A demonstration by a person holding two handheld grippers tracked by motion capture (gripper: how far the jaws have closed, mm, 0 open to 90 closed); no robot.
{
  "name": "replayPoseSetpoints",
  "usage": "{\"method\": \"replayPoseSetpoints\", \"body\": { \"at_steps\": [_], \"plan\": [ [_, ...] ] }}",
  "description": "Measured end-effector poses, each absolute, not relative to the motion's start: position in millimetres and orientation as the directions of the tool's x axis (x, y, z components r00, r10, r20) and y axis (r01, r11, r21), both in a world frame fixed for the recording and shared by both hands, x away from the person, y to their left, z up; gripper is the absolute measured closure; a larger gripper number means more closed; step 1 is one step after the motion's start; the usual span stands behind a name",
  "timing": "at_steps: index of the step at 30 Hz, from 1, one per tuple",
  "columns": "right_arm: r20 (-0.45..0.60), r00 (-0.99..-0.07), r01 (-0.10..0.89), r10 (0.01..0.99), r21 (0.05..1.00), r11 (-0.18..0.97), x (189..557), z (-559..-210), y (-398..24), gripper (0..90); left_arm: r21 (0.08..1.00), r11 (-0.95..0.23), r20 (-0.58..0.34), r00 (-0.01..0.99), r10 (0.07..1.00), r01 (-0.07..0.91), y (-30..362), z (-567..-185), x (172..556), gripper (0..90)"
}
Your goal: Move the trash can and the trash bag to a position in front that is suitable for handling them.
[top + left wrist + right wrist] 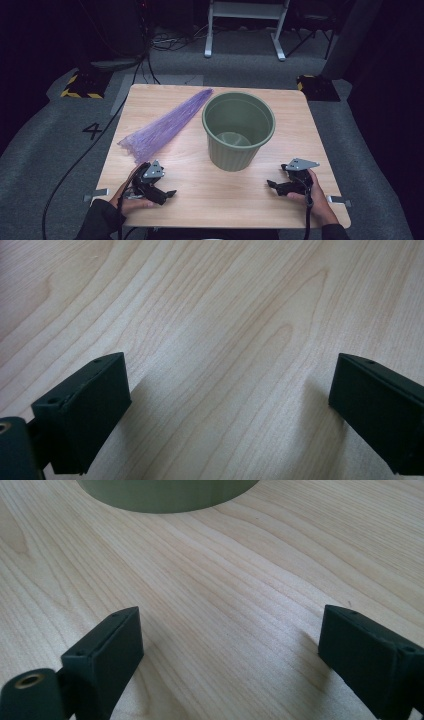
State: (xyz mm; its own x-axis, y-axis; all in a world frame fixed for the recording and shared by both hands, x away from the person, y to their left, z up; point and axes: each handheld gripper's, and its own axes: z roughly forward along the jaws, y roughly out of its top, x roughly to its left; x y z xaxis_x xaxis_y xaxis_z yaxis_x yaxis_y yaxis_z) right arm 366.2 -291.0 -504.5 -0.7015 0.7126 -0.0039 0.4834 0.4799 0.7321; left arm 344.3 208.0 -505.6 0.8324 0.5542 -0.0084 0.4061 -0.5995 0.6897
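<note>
A green ribbed bin (238, 130) stands upright in the middle of the wooden table (220, 200), and its base (167, 492) shows at the top of the right gripper view. A purple bundle of thin strands (165, 125) lies flat to the bin's left, running from the far edge toward the near left. My left gripper (171, 193) rests near the table's front left, just below the bundle's near end; its jaws stand wide open over bare wood (227, 390). My right gripper (270, 184) sits at the front right, open with nothing between its fingers (227, 645).
Grey carpet surrounds the table. A white metal frame (245, 27) stands behind it, with yellow-and-black striped floor blocks (82, 85) at the far left and far right. Cables trail across the floor at left.
</note>
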Motion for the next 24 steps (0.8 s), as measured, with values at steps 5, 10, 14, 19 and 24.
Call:
{"method": "replayPoseSetpoints", "body": {
  "at_steps": [5,10,14,19,24],
  "plan": [
    [-0.003,-0.705,0.484,0.709,0.728,0.485,368.2,-504.7,-290.7,8.2,0.689,-0.597,-0.009,0.828,0.56,0.411,208.2,-505.6,343.7,1.5],
    [-0.003,-0.698,0.491,0.716,0.725,0.482,370.5,-504.8,-289.7,6.4,0.688,-0.594,-0.008,0.823,0.568,0.417,207.9,-505.7,343.5,0.6],
    [-0.005,-0.697,0.493,0.717,0.723,0.484,372.7,-504.9,-289.4,5.7,0.687,-0.59,-0.008,0.815,0.579,0.425,207.9,-505.7,342.4,0.5],
    [-0.004,-0.694,0.495,0.72,0.724,0.481,372.5,-504.9,-289.3,5.6,0.665,-0.589,-0.007,0.793,0.609,0.459,206.6,-502.0,339.9,2.3],
    [-0.005,-0.699,0.491,0.715,0.724,0.485,373.9,-504.9,-289.3,5.7,0.687,-0.566,-0.003,0.782,0.624,0.455,216.2,-500.2,334.8,17.0]
  ]
}}
